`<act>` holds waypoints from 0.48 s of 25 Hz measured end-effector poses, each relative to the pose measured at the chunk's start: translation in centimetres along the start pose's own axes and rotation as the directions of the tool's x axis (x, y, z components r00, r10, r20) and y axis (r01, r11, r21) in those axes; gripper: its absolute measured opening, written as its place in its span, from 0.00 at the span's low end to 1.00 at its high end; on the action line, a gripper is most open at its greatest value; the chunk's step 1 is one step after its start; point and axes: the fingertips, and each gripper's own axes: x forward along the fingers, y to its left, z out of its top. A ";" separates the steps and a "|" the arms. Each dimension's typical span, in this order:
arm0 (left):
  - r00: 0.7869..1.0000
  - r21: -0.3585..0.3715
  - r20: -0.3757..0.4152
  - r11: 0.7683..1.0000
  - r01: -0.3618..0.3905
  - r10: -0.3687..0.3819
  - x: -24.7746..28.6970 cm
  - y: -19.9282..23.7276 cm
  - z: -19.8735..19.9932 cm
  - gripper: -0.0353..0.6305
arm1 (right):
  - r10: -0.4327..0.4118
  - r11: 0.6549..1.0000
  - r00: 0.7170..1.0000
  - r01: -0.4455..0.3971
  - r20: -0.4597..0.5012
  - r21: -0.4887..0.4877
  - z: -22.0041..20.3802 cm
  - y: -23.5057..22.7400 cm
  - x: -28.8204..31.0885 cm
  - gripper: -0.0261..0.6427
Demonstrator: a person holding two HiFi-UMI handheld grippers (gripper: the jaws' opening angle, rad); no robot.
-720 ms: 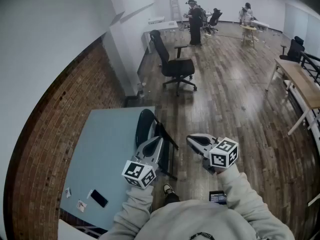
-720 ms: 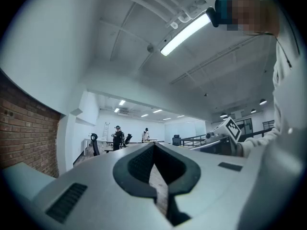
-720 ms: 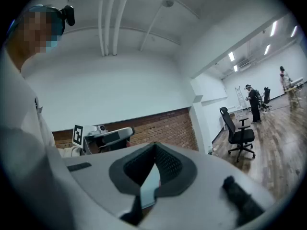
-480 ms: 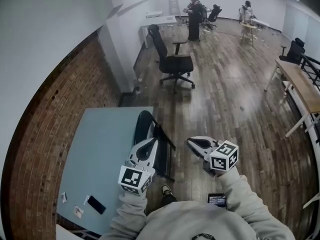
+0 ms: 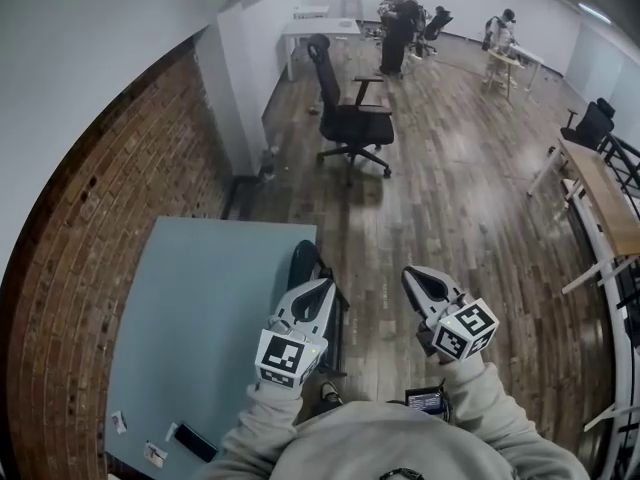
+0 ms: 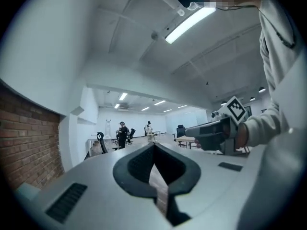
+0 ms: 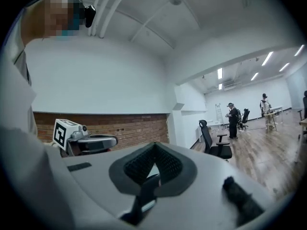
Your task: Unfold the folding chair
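Observation:
The folding chair (image 5: 312, 271) is black and folded flat. It stands on the floor, leaning against the right edge of the blue-grey table (image 5: 200, 318). My left gripper (image 5: 321, 286) is shut and empty, and its tip hangs over the chair's upper part; I cannot tell whether they touch. My right gripper (image 5: 412, 273) is shut and empty too, held over bare floor to the right of the chair. In the left gripper view the left gripper (image 6: 154, 145) points level down the room, with the right gripper (image 6: 211, 131) beside it. The right gripper (image 7: 154, 145) also points level, with the left gripper (image 7: 91, 143) beside it.
A black office chair (image 5: 352, 118) stands on the wooden floor farther ahead. People (image 5: 400, 23) stand at desks at the far end. A brick wall (image 5: 90, 238) runs along the left of the table. A dark phone (image 5: 190, 440) and small cards lie on the table's near corner. A long desk (image 5: 605, 193) is at the right.
Both grippers have stayed shut and empty. The left gripper has drifted right, so its tip now lies over the folded chair. The head view has shifted a little.

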 end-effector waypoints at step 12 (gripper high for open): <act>0.982 0.016 0.181 0.998 -0.066 0.062 2.5 7.6 7.2 0.06 | -0.034 0.997 0.997 0.039 0.069 -0.067 6.0 -2.2 5.5 0.05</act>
